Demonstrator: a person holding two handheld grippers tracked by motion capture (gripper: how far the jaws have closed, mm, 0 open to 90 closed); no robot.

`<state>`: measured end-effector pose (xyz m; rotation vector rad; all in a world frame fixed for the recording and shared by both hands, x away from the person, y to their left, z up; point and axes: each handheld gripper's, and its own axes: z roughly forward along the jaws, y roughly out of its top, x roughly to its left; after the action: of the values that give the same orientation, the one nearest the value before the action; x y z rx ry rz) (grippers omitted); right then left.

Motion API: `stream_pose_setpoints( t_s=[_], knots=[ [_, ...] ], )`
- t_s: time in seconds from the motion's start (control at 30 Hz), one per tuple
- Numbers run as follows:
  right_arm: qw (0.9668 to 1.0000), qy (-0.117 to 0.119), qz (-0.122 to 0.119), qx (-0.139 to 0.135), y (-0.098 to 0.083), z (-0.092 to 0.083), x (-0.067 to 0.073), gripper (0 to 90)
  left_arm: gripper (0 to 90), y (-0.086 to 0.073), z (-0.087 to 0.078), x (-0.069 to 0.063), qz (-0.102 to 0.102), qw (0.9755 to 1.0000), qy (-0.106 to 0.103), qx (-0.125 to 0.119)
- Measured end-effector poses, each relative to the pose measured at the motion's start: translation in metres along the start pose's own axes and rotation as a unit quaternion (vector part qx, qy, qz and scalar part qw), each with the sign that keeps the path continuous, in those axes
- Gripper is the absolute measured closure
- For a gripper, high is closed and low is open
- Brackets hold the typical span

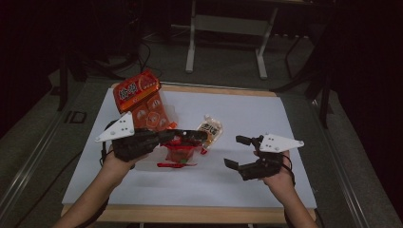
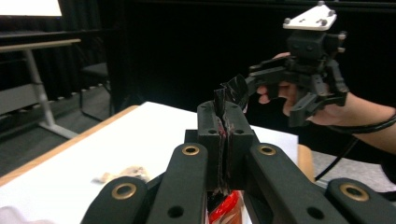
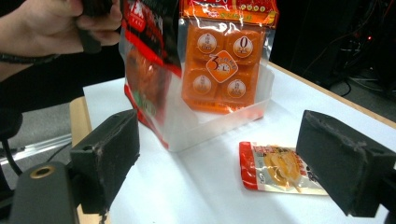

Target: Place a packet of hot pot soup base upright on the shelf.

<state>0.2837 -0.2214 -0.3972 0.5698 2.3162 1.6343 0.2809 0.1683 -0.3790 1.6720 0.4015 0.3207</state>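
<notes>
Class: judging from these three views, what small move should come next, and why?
Probably the left gripper lowers its red packet into the clear tray: it is shut on the packet's top edge, the packet hangs at the tray beside the orange pack, and the right gripper is open, holding nothing.
</notes>
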Motion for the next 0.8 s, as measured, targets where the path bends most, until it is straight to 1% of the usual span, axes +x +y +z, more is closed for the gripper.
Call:
stream_pose_setpoints(
  t_s=[0.03,0.1,0.17,0.23,0.27,0.3,0.33,0.4,0.43,0.47,0.5,0.53,0.63,0.7,0.73,0.8],
  knots=[
    [1.0,-0.004,-0.004,0.002,0.0,0.0,0.0,13.3,88.5,-0.001,-0.003,0.002,0.002,1.0,0.006,-0.002],
    [1.0,-0.003,-0.003,0.004,-0.001,-0.001,0.0,13.3,88.4,-0.002,-0.009,0.006,0.002,0.9999,0.009,-0.008],
    [1.0,-0.004,-0.004,0.005,-0.002,-0.001,-0.001,13.4,88.4,-0.005,-0.015,0.011,0.01,0.9997,0.016,-0.012],
    [1.0,-0.003,-0.001,0.004,-0.003,-0.001,-0.002,13.6,88.4,-0.007,-0.021,0.015,0.015,0.9995,0.023,-0.014],
    [1.0,-0.002,0.0,0.004,-0.004,-0.001,-0.002,13.6,88.4,-0.008,-0.024,0.017,0.018,0.9993,0.025,-0.02],
    [1.0,-0.001,0.001,0.005,-0.005,0.0,-0.002,13.6,88.4,-0.01,-0.027,0.02,0.016,0.9993,0.024,-0.025],
    [1.0,-0.001,0.001,0.004,-0.005,0.0,-0.003,13.6,88.4,-0.011,-0.03,0.023,0.018,0.999,0.033,-0.025],
    [1.0,0.002,0.005,0.004,-0.007,0.0,-0.003,13.7,88.3,-0.014,-0.035,0.027,0.018,0.9988,0.032,-0.031],
    [1.0,0.001,0.004,0.006,-0.008,0.0,-0.003,13.7,88.3,-0.016,-0.038,0.029,0.017,0.9987,0.039,-0.03],
    [1.0,0.001,0.003,0.006,-0.008,0.001,-0.003,13.7,88.3,-0.017,-0.04,0.03,0.016,0.9987,0.038,-0.031],
    [1.0,0.002,0.005,0.006,-0.009,0.001,-0.004,13.7,88.3,-0.019,-0.042,0.031,0.018,0.9984,0.043,-0.032],
    [1.0,0.003,0.006,0.006,-0.009,0.001,-0.004,13.6,88.3,-0.02,-0.044,0.033,0.014,0.9985,0.043,-0.033],
    [0.9999,0.004,0.01,0.006,-0.011,0.001,-0.005,13.8,88.3,-0.026,-0.047,0.037,0.016,0.9985,0.044,-0.03],
    [0.9999,0.005,0.011,0.007,-0.011,0.002,-0.005,13.8,88.3,-0.03,-0.05,0.04,0.012,0.9982,0.05,-0.031],
    [0.9999,0.004,0.011,0.007,-0.011,0.002,-0.005,13.8,88.3,-0.032,-0.051,0.042,0.009,0.9982,0.049,-0.033],
    [0.9999,0.007,0.013,0.006,-0.012,0.002,-0.005,13.8,88.3,-0.036,-0.052,0.044,0.009,0.9977,0.058,-0.033]
  ],
)
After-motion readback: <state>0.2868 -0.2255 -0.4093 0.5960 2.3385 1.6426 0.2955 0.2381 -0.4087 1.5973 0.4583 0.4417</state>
